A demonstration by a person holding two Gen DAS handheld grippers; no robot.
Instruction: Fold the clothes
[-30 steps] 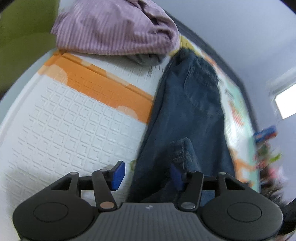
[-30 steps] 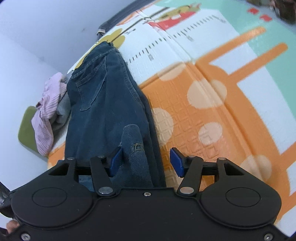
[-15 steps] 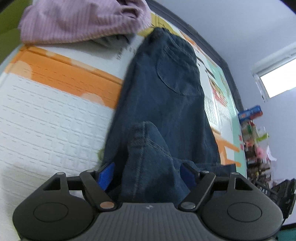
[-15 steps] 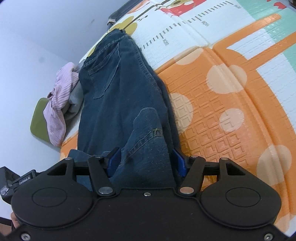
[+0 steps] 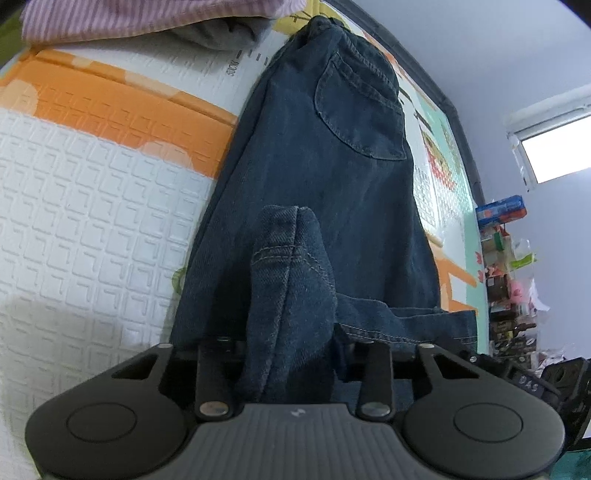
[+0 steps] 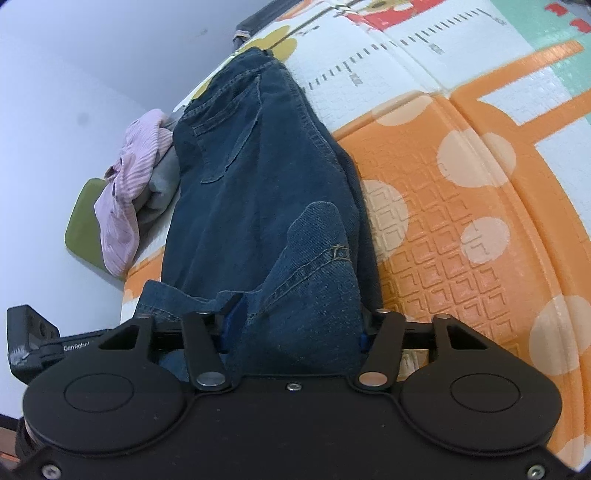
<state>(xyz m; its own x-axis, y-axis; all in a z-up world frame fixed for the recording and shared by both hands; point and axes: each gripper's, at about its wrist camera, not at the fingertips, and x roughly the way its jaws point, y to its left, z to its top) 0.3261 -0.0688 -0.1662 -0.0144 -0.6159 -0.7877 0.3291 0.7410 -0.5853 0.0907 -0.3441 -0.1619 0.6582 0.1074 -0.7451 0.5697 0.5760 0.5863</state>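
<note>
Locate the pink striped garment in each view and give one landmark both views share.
Left wrist: pink striped garment along the top edge, left of the jeans' waistband.
Right wrist: pink striped garment at mid-left, beside the jeans, lying on a green cushion.
Shared landmark: the jeans' back pocket.

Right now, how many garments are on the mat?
3 visible. The jeans lie lengthwise down the mat; the pink striped garment is heaped past the waistband, with a grey garment beneath it. More may be hidden in that heap.
</note>
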